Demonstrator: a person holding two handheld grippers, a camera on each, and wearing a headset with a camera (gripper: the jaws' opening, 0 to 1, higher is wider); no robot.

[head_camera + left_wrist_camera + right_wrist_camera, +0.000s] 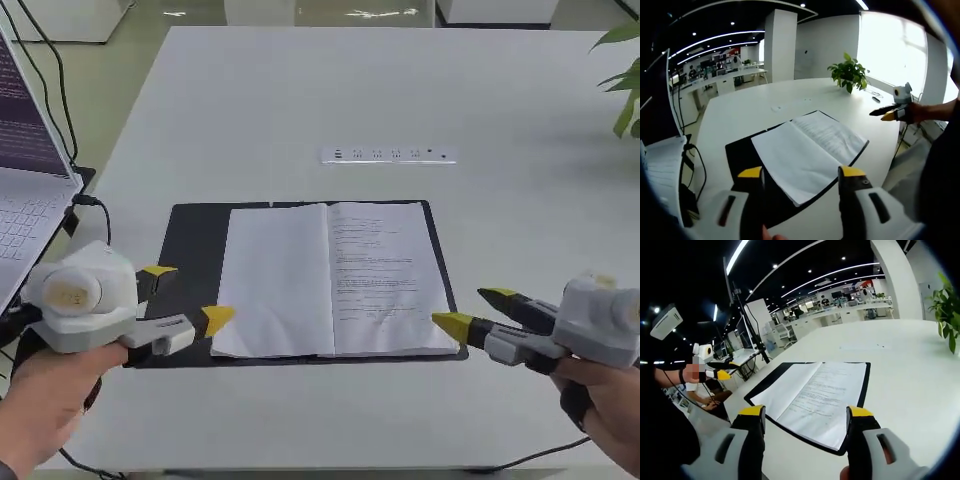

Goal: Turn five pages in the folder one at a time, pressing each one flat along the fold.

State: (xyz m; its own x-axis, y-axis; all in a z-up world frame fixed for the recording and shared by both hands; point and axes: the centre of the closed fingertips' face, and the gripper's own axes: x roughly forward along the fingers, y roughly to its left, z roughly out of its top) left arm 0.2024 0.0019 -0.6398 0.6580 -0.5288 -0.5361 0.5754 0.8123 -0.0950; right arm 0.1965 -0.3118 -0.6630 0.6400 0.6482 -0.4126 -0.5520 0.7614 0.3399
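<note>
A black folder (195, 250) lies open on the white table, with a blank page (275, 280) on the left and a printed page (385, 275) on the right. The fold (328, 280) runs down the middle. My left gripper (190, 295) hovers open just off the folder's near left corner, nothing between its yellow tips. My right gripper (475, 310) hangs open beside the near right corner of the printed page, holding nothing. The folder (740, 155) also lies ahead of the left gripper (800, 172), and the folder (866, 385) lies ahead of the right gripper (805, 411).
A white power strip (388, 155) sits on the table beyond the folder. An open laptop (25, 190) with a cable stands at the left edge. A potted plant (625, 85) is at the far right. Bare table surrounds the folder.
</note>
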